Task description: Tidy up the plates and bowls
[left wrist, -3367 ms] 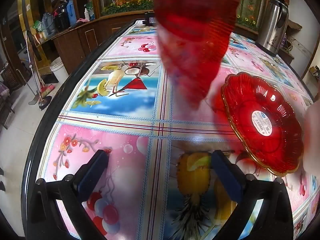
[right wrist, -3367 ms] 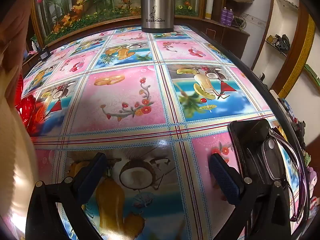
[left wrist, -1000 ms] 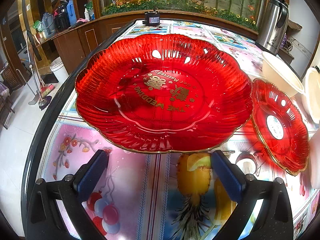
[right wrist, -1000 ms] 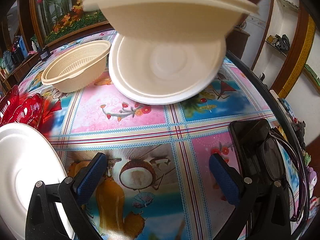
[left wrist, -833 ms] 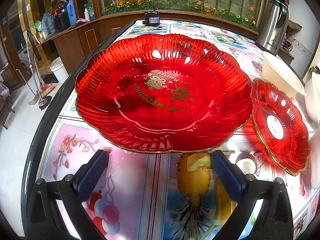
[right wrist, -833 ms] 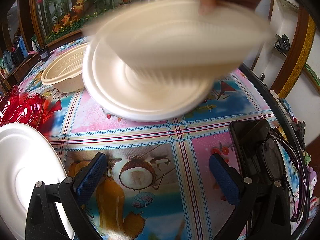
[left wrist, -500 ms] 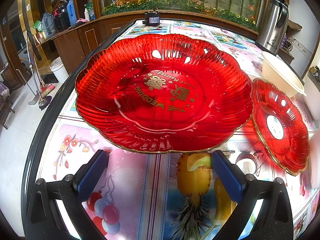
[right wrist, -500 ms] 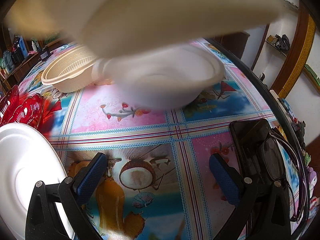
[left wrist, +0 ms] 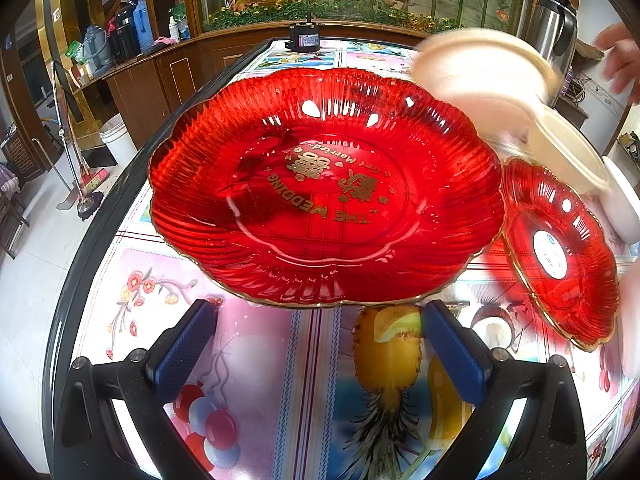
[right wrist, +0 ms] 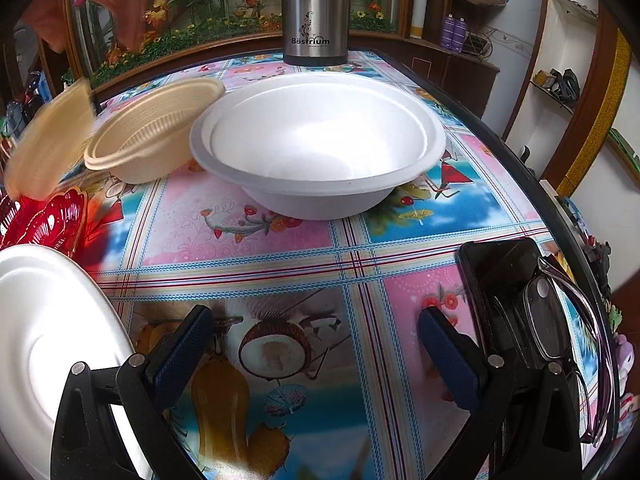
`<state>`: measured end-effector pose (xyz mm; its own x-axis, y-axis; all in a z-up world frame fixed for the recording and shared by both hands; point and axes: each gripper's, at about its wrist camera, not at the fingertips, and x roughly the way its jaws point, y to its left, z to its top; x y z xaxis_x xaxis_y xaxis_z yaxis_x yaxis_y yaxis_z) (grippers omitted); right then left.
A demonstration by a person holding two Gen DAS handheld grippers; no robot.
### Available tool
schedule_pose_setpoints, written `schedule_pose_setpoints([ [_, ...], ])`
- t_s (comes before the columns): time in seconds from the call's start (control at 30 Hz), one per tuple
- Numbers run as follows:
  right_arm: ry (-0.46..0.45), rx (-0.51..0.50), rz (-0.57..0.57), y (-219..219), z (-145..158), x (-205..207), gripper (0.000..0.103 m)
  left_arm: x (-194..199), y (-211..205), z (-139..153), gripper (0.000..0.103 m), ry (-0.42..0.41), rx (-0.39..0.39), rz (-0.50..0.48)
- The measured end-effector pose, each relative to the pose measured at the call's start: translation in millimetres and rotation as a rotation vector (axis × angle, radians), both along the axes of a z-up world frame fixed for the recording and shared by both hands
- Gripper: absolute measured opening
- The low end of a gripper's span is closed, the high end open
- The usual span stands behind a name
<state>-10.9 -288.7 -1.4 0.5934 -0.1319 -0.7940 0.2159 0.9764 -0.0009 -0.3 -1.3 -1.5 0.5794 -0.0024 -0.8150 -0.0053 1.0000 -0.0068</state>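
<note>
A large red glass plate (left wrist: 324, 188) with gold lettering lies just ahead of my left gripper (left wrist: 316, 344), which is open and empty. A smaller red plate (left wrist: 560, 248) lies to its right. A blurred cream bowl (left wrist: 484, 76) is held in the air by a person's hand (left wrist: 620, 60) above a cream bowl (left wrist: 568, 152) on the table. In the right wrist view a white bowl (right wrist: 320, 144) sits ahead of my right gripper (right wrist: 312, 344), which is open and empty. A cream bowl (right wrist: 156, 132) stands left of it, a blurred cream bowl (right wrist: 44, 144) moves at far left, and a white plate (right wrist: 48, 336) lies at lower left.
A steel thermos (right wrist: 316, 8) stands at the far table edge behind the white bowl. A black phone with glasses on it (right wrist: 528, 304) lies at the right edge. A small black device (left wrist: 304, 38) sits at the far end. The patterned tablecloth (right wrist: 280, 248) is bare between gripper and bowl.
The person's hand has set the white bowl down on the table and carried a cream bowl leftward through the air. Both grippers have stayed still and open.
</note>
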Motion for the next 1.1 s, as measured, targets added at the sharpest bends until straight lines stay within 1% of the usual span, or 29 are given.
schedule_pose_setpoints([
  [1.1, 0.0, 0.0, 0.0, -1.0, 0.1, -0.2, 0.102, -0.3, 0.2, 1.9, 0.103, -0.005, -0.001, 0.012],
])
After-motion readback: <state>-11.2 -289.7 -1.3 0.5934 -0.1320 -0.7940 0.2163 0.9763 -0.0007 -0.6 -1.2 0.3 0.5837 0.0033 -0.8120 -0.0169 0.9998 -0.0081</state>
